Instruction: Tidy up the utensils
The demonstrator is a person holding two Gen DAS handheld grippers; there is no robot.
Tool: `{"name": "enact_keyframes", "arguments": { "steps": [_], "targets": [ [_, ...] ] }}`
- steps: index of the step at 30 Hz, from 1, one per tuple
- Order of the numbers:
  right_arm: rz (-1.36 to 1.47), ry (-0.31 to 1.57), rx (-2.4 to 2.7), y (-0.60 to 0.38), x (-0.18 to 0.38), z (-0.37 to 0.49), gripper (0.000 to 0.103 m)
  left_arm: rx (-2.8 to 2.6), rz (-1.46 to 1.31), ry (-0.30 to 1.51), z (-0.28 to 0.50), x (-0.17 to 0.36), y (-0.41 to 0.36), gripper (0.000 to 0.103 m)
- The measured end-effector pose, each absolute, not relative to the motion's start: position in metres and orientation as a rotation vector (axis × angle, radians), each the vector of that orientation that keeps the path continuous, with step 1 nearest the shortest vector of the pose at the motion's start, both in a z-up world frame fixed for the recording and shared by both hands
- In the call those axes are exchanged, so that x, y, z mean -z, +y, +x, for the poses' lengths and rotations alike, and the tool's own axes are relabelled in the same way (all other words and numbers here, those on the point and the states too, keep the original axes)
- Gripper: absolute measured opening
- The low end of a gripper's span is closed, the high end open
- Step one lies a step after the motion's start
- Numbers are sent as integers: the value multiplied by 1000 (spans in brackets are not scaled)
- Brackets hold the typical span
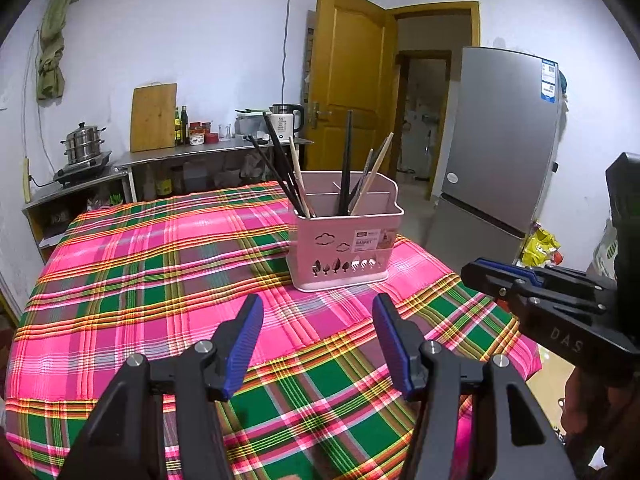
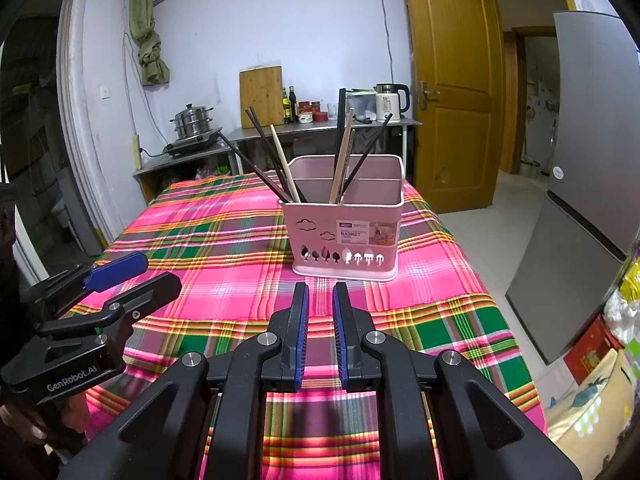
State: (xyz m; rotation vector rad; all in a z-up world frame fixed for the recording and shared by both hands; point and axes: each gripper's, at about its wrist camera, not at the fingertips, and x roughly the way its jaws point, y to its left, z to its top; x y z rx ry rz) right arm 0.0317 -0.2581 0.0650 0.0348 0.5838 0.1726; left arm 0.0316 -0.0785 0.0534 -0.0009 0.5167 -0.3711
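A pink utensil basket (image 1: 344, 248) (image 2: 344, 236) stands on the table with the plaid cloth (image 1: 160, 264) (image 2: 224, 240). Several dark and wooden chopsticks (image 1: 288, 172) (image 2: 276, 160) lean in its left compartment, and several more (image 1: 360, 176) (image 2: 348, 156) stand in the middle. My left gripper (image 1: 318, 312) is open and empty, held in front of the basket. My right gripper (image 2: 320, 300) is nearly shut with a narrow gap, empty, also in front of the basket. It shows at the right in the left wrist view (image 1: 500, 280). The left gripper shows at the left in the right wrist view (image 2: 132, 276).
A metal counter (image 1: 208, 152) (image 2: 320, 128) behind the table holds a steamer pot (image 1: 84, 144), cutting board (image 2: 262, 98), bottles and a kettle (image 2: 390, 100). A grey fridge (image 1: 504, 136) (image 2: 592, 168) stands at the right. A yellow door (image 2: 452, 72) stands open.
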Motion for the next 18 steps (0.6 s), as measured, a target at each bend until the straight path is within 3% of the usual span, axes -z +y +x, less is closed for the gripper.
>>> {"name": "enact_keyframes", "arguments": {
  "steps": [18],
  "targets": [
    [33,591,-168,-262,-64,36,12,394,-6,528,32,-51,-80,59]
  ]
}}
